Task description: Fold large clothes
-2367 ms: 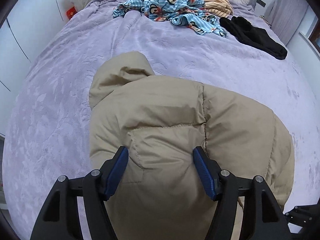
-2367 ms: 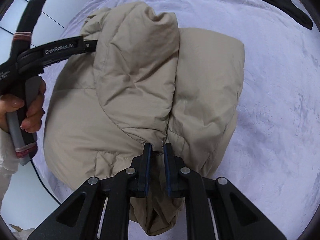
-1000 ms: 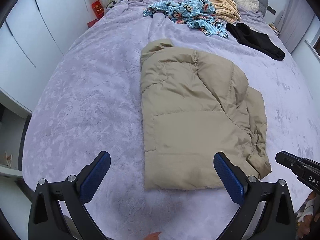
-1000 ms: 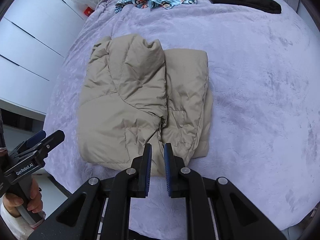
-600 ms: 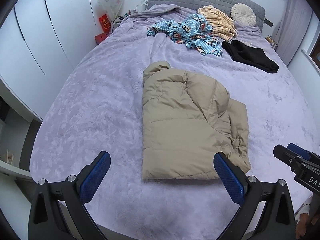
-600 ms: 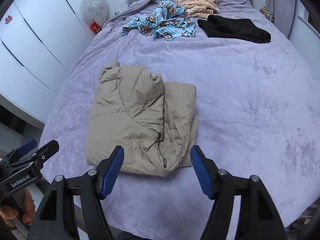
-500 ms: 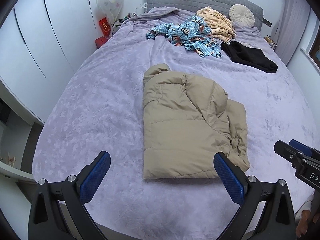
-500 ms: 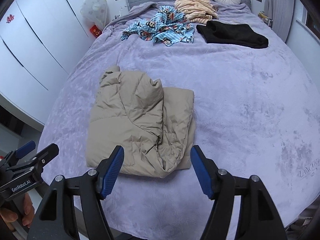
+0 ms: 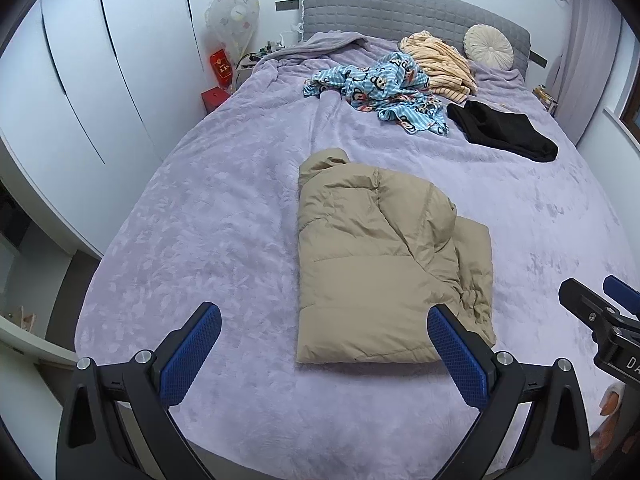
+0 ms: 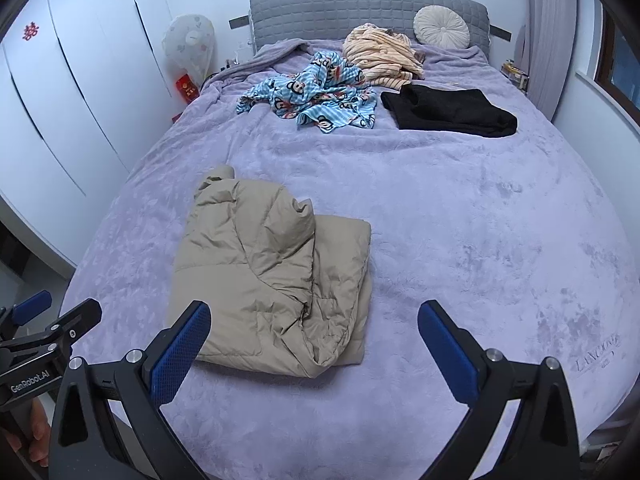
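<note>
The folded tan puffer jacket point(image 10: 272, 276) lies near the bed's point(image 10: 460, 240) foot edge: soft, light, springy, slippery; grip its thick folded edges. The left gripper point(image 9: 320, 354) gapes empty; the right gripper point(image 10: 314, 346), nothing between its jaws, is opening.

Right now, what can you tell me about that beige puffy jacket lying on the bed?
The beige jacket is a quilted, padded coat of smooth, slightly shiny fabric, wrinkled along its seams. It lies folded into a rough rectangle on the purple bedspread, near the foot of the bed, with one thick layer doubled over the top and a crumpled corner at its near right end. A rounded bulge, perhaps the hood or collar, sticks out at the far end. Only the bedspread touches it; no gripper holds it.
</note>
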Tool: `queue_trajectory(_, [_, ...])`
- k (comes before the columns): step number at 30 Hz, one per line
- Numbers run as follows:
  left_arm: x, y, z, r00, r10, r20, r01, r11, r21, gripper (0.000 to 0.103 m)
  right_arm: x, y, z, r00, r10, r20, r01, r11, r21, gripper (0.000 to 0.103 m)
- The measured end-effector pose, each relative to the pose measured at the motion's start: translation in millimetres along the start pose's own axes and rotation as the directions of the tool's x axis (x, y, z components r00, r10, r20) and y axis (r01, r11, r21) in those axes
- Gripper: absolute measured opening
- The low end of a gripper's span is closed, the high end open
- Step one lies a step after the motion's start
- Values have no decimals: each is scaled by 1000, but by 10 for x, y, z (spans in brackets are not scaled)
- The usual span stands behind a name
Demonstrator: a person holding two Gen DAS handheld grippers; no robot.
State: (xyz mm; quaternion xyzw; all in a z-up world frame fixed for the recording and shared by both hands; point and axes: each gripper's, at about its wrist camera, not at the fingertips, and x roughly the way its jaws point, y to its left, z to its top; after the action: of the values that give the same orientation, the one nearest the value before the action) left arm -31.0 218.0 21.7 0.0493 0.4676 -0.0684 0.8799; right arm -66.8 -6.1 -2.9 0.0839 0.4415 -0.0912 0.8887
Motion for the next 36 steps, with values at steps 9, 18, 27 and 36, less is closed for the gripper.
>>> queue_trajectory(9, [-61, 16, 11, 1000, 11, 15, -11, 1000, -8, 103, -46, 49, 6, 1000, -4, 1, 4, 1000, -2, 103])
queue_trajectory(18, [-66, 18, 20, 1000, 16, 13, -16, 1000, -5, 103, -65, 61, -4, 1000, -3, -5, 3, 1000, 6, 103])
queue_trajectory(27, [-98, -6, 5, 1000, 20, 9, -20, 1000, -6, 103, -77, 38, -6, 1000, -1, -9, 1, 1000, 5, 103])
queue_trajectory(36, [-85, -14, -11, 1000, 25, 5, -25, 1000, -5, 103, -83, 26, -10, 1000, -1, -11, 1, 1000, 6, 103])
